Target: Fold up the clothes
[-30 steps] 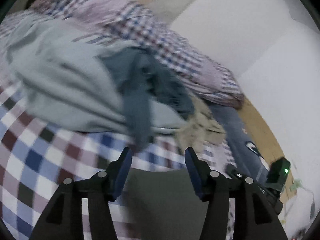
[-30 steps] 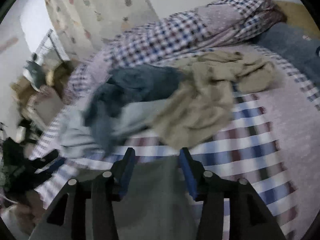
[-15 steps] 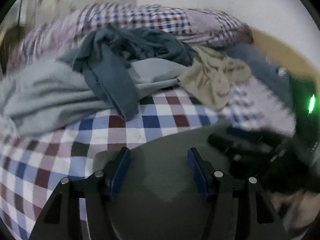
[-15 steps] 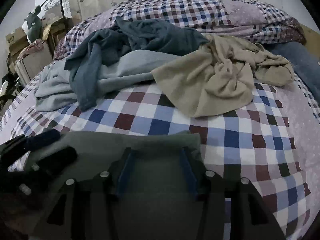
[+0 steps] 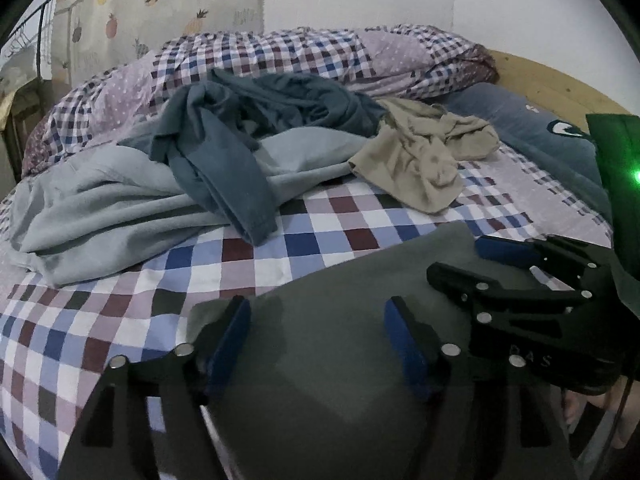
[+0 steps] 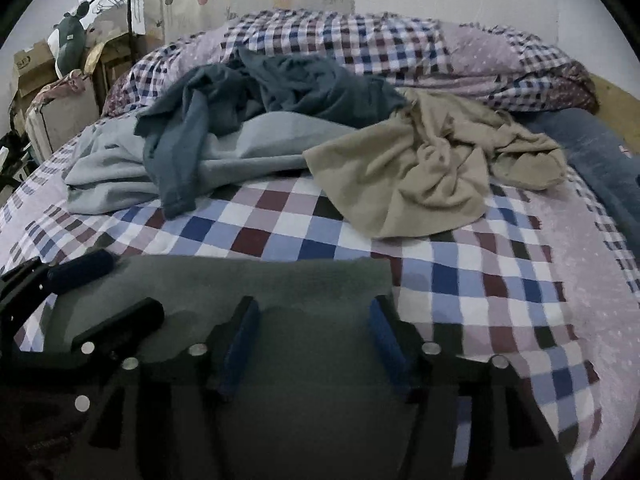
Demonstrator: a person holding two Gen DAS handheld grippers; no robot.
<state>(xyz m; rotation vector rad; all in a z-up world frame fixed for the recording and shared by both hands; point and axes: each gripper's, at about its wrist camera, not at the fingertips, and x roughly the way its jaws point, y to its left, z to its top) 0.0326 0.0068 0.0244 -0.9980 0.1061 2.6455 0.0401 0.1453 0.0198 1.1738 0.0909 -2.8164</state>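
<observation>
**Two open grippers over a dark grey garment on a checked bed**

Nearest to the cameras, a dark grey garment (image 5: 340, 360) lies flat on the near part of the bed, its far edge running straight across the checked sheet (image 6: 280, 236). The left gripper (image 5: 316, 340) sits low over this cloth with its two blue-padded fingers spread wide; nothing is pinched between them. The right gripper (image 6: 314, 342) is also over the grey cloth, near its right corner, its fingers likewise set wide apart and holding nothing. Whether either gripper's fingertips actually touch the fabric cannot be told. Each gripper appears at the edge of the other's view, so the two are side by side over the same garment.

Beyond the grey cloth is a bare band of sheet in blue, maroon and white squares. Further back is a heap of unfolded clothes. A pale blue-grey garment (image 5: 100, 204) sprawls to the left. A dark teal garment (image 5: 224, 152) is draped over it, one sleeve trailing toward the cameras. To the right, touching the teal one, lies a crumpled beige garment (image 6: 420, 176).

Behind the heap a rolled checked quilt (image 6: 360, 40) stretches across the bed. A dark blue pillow (image 5: 532, 128) lies at the far right, against a wooden headboard (image 5: 552, 88). A curtain with a fruit print (image 5: 160, 8) hangs at the back left.
</observation>
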